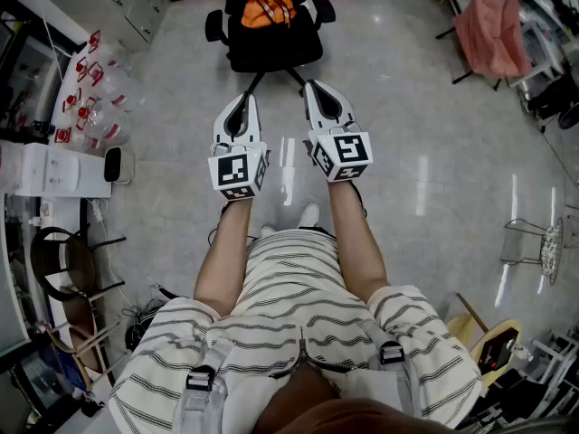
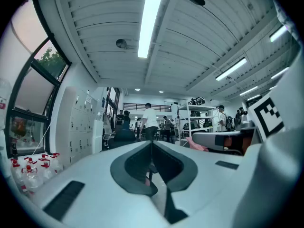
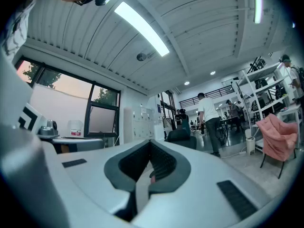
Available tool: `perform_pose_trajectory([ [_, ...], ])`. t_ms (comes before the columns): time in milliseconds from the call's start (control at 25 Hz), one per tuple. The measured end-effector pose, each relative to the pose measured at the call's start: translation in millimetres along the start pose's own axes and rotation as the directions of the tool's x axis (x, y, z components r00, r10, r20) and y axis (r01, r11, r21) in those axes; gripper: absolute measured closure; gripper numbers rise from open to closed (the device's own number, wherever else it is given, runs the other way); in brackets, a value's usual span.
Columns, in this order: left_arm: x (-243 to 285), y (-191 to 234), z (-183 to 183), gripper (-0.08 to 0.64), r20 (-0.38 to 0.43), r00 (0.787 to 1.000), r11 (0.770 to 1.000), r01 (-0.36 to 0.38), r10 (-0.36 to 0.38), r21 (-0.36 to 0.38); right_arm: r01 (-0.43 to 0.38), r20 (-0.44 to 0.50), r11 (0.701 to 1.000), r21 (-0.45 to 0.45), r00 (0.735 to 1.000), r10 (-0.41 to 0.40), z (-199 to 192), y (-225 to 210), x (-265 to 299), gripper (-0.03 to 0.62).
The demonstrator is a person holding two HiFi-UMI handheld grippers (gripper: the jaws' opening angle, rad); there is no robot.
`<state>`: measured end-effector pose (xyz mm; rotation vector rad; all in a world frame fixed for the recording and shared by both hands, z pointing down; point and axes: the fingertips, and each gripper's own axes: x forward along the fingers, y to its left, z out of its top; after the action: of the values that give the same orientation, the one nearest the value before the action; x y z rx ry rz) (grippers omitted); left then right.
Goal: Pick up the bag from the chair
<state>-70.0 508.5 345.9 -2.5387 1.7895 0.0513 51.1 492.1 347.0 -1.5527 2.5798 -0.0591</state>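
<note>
The left gripper [image 1: 242,99] and right gripper [image 1: 311,86] point level, short of the chair [image 1: 271,48]. Each has its jaws pressed together on nothing, and the right one reaches a little closer to the chair's base. The orange bag [image 1: 265,1] lies on the chair's seat, straight ahead and well apart from both, roughly in line with the gap between them; its long axis cannot be told.

A glossy grey floor [image 1: 434,152] is reflecting the strip lights [image 2: 148,23] of a ribbed white ceiling. Windows [image 3: 71,96] showing trees are lining one wall beside white lockers [image 2: 78,127]. A white shelving rack [image 2: 195,118] is standing at the far end; a pink-draped chair [image 1: 493,27] is sitting near it.
</note>
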Motion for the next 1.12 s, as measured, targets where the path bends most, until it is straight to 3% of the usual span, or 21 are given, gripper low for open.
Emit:
perform_pose_trajectory([
  [1120, 39, -46, -27, 0.535, -0.055, 0.997, 0.999, -0.05, 0.051, 0.018, -0.07, 0.011, 0.996, 0.047, 0.998, 0.07, -3, -57, 5, 0.581],
])
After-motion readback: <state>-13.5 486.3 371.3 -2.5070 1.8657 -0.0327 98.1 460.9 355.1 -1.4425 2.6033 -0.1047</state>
